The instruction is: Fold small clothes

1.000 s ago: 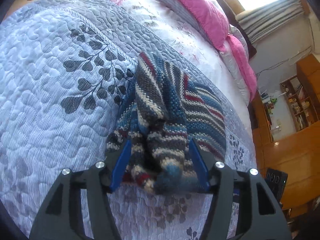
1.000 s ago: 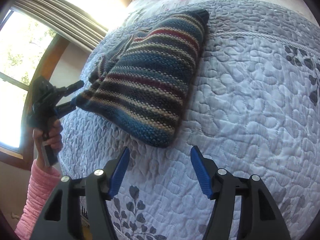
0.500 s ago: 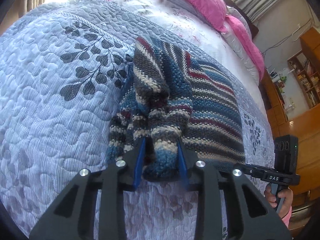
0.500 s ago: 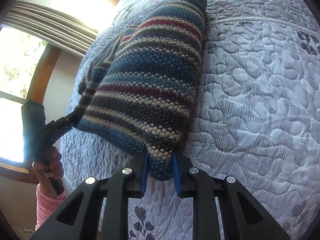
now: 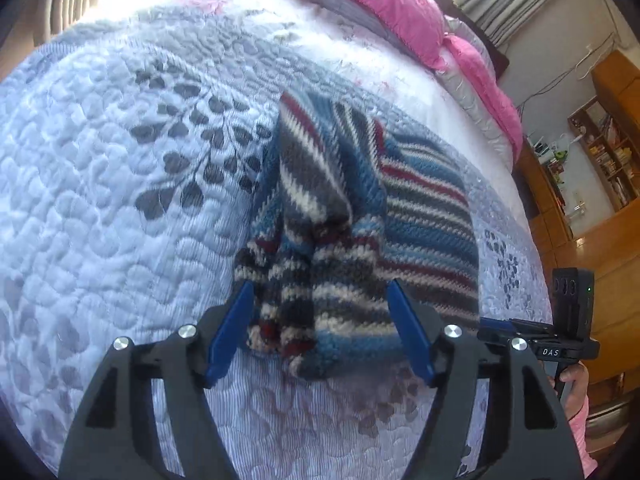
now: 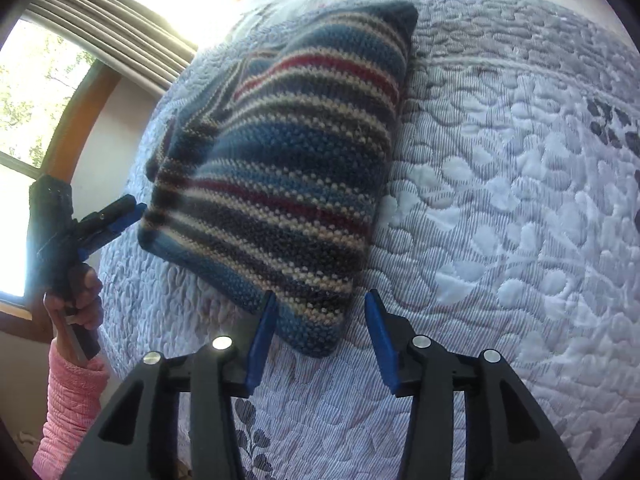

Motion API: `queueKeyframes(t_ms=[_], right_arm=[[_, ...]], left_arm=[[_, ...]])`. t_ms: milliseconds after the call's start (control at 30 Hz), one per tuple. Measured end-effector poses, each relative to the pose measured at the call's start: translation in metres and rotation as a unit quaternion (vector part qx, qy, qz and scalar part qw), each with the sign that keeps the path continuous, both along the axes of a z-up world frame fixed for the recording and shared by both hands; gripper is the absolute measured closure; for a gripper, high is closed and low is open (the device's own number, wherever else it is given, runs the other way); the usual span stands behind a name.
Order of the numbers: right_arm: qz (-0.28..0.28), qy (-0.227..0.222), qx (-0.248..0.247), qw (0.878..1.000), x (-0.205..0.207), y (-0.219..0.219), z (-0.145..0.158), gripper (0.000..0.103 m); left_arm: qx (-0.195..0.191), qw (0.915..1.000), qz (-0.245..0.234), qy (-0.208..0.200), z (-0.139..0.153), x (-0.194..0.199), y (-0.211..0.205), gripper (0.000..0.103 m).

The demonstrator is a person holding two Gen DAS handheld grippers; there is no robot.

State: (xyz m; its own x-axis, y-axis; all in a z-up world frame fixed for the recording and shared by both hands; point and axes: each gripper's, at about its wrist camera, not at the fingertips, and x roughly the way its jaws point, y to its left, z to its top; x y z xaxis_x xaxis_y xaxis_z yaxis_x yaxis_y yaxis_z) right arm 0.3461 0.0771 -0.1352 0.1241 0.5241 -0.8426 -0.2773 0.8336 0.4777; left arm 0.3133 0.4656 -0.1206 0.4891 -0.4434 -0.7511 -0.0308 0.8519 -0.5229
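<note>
Both tongs (image 5: pixel 318 328) (image 6: pixel 320 330) agape astride striped sweater (image 6: pixel 280 168)

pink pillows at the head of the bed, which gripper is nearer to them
Left. The left gripper is open around the striped knit sweater's bunched end on the side toward the pink pillows; the right gripper is open around its opposite corner, farther from them.
</note>
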Motion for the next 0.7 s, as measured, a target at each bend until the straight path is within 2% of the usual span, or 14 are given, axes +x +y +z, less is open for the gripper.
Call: queueKeyframes(t_ms=[100,233,300,333,367,433,500,533,633,667,700], right_arm=[[-0.013,-0.010,-0.012,1.000,0.016,0.000,0.008,0.053],[-0.017,-0.004,-0.012,1.000,0.023,0.004,-0.001,0.053],[-0.015,-0.006,-0.017,1.000,0.021,0.007,-0.008,0.053],[-0.012,-0.007,-0.018,1.000,0.020,0.009,-0.011,0.053],[-0.009,-0.008,-0.019,1.000,0.019,0.011,-0.014,0.053],[-0.005,-0.010,-0.020,1.000,0.019,0.013,-0.017,0.053],[-0.004,-0.011,-0.018,1.000,0.019,0.013,-0.018,0.053],[-0.003,-0.011,-0.020,1.000,0.019,0.014,-0.019,0.053],[0.000,-0.011,-0.027,1.000,0.019,0.018,-0.022,0.053],[0.002,-0.011,-0.027,1.000,0.020,0.019,-0.022,0.053],[0.002,-0.010,-0.027,1.000,0.021,0.020,-0.022,0.053]], left_arm=[[-0.004,0.9998,0.021,0.005,0.007,0.028,0.007,0.033],[0.009,0.9979,0.033,0.055,-0.016,0.069,0.000,0.035],[-0.025,0.9967,0.039,0.067,-0.027,0.081,0.000,0.056],[-0.053,0.9954,0.036,0.072,-0.030,0.086,-0.001,0.079],[-0.057,0.9951,0.037,0.072,-0.028,0.089,-0.002,0.080],[-0.039,0.9976,0.032,0.048,-0.020,0.091,-0.002,0.084],[-0.040,0.9972,0.035,0.053,-0.025,0.093,0.007,0.084],[-0.042,0.9961,0.040,0.067,-0.034,0.094,0.013,0.084],[-0.071,0.9938,0.026,0.082,-0.050,0.092,0.024,0.064],[-0.086,0.9927,0.027,0.081,-0.049,0.089,0.028,0.048],[-0.111,0.9906,0.023,0.077,-0.048,0.086,0.031,0.028]])
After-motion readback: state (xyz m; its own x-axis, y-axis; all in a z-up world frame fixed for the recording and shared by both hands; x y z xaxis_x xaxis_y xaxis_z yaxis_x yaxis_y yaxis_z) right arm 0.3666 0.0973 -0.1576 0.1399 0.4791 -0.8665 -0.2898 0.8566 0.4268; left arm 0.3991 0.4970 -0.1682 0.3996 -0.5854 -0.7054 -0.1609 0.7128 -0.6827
